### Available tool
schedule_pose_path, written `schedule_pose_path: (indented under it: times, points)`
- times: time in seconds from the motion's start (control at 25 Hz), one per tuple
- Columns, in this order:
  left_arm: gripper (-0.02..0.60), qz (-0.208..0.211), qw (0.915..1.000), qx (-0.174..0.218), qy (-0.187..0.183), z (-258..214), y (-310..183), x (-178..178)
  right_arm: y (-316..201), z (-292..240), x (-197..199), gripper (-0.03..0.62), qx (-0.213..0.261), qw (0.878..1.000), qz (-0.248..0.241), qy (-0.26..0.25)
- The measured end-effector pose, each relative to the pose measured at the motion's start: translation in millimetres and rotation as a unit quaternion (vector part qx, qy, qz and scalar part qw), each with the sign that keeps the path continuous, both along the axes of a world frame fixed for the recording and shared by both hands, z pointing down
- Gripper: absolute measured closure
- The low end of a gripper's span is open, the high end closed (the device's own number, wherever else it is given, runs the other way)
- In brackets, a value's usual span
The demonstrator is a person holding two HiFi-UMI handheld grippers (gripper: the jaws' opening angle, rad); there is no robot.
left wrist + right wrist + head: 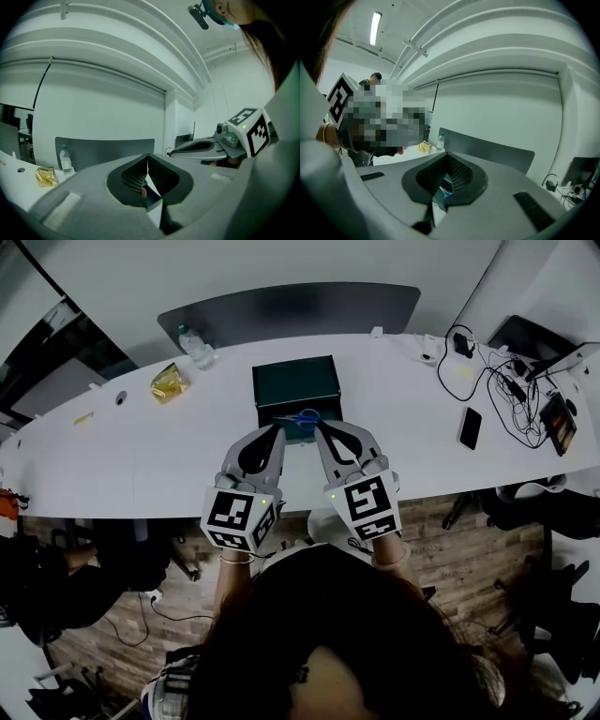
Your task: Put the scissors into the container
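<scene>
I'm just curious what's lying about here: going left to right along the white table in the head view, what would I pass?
yellow packet → clear water bottle → dark green container → black phone

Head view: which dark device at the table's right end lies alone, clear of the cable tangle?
The phone, nearest the container; the others sit among cables.
</scene>
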State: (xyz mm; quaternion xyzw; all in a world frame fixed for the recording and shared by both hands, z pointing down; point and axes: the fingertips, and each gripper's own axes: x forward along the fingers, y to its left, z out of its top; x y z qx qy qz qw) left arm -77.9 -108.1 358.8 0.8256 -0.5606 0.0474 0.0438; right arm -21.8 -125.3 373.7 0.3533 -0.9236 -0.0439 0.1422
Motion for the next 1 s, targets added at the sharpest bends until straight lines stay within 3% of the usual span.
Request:
schedule_pose_path:
  times: [1.0]
  points:
    - [0.568, 0.003, 1.0, -0.001, -0.009, -1.2, -19.3, -0.8, -14.8, -2.1, -5.8, 0.586, 0.004, 1.0, -0.01, 0.001]
